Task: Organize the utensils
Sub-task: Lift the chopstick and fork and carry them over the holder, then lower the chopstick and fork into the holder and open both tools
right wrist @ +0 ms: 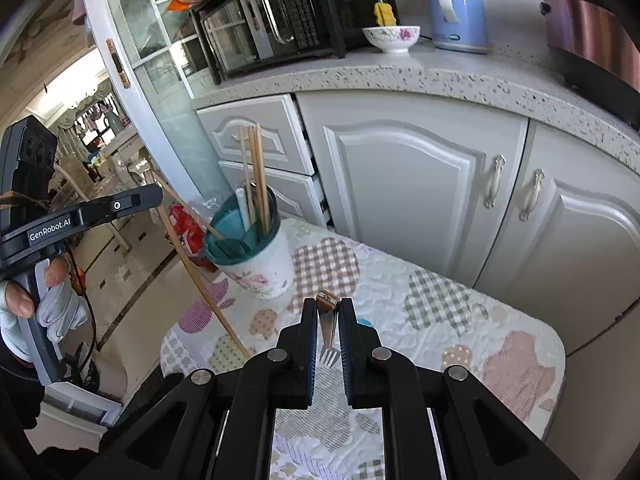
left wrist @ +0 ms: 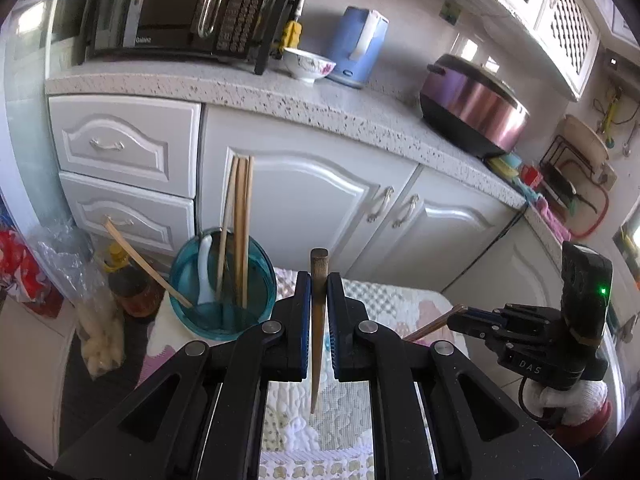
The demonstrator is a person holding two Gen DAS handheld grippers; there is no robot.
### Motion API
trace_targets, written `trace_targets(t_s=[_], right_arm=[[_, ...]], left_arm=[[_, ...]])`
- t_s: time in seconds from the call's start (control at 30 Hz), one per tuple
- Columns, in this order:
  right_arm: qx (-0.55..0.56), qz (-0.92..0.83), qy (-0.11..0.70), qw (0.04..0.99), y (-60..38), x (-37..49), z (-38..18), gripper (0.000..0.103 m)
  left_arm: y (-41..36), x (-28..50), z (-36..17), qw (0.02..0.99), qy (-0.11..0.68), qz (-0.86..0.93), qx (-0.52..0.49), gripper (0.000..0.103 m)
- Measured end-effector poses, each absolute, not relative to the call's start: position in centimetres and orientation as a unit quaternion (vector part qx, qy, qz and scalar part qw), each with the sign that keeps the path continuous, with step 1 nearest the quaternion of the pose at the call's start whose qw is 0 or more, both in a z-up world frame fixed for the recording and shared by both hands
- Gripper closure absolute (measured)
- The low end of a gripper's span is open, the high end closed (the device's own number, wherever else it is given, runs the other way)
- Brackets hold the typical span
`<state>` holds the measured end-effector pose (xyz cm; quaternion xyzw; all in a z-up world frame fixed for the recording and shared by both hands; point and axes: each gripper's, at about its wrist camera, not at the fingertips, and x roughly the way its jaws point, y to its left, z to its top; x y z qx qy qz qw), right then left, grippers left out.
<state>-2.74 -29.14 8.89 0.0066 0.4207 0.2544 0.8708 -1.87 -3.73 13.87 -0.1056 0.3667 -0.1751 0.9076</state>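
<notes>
My left gripper (left wrist: 319, 280) is shut on a brown wooden chopstick (left wrist: 317, 340), which stands nearly upright with its thin tip hanging over the quilted table cover (left wrist: 360, 292). To its left a floral utensil holder with a teal rim (left wrist: 222, 284) holds several chopsticks and a white spoon (left wrist: 205, 272). My right gripper (right wrist: 328, 304) is shut on a fork (right wrist: 329, 336) with a wooden handle, its tines pointing back toward the camera. In the right wrist view the holder (right wrist: 260, 268) stands to the upper left, and the left gripper (right wrist: 158, 194) carries its chopstick (right wrist: 200, 276) beside it.
White cabinets (left wrist: 304, 200) and a speckled counter (right wrist: 400, 72) rise behind the table. On the counter stand a microwave (left wrist: 180, 4), a floral bowl (left wrist: 308, 65), a blue kettle (left wrist: 358, 52) and a purple rice cooker (left wrist: 472, 104). A bottle (left wrist: 128, 284) and a plastic bag (left wrist: 96, 320) sit at the left.
</notes>
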Motion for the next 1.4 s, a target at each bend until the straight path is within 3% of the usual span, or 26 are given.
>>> trace_targets(t_s=[0.83,1.4], right_arm=[[-0.026,0.326,0.321,0.889,-20.6,2.3,20.5,0.093],[-0.031,0.327,0.365,0.871,-15.2,8.5,15.5,0.093]], left_arm=[[2.6,0.9,21.9,0.955,0.268,-0.093,-0.085,0.096],[1.9,6.5,16.0,0.96,0.277,-0.02,-0.025,0.096]])
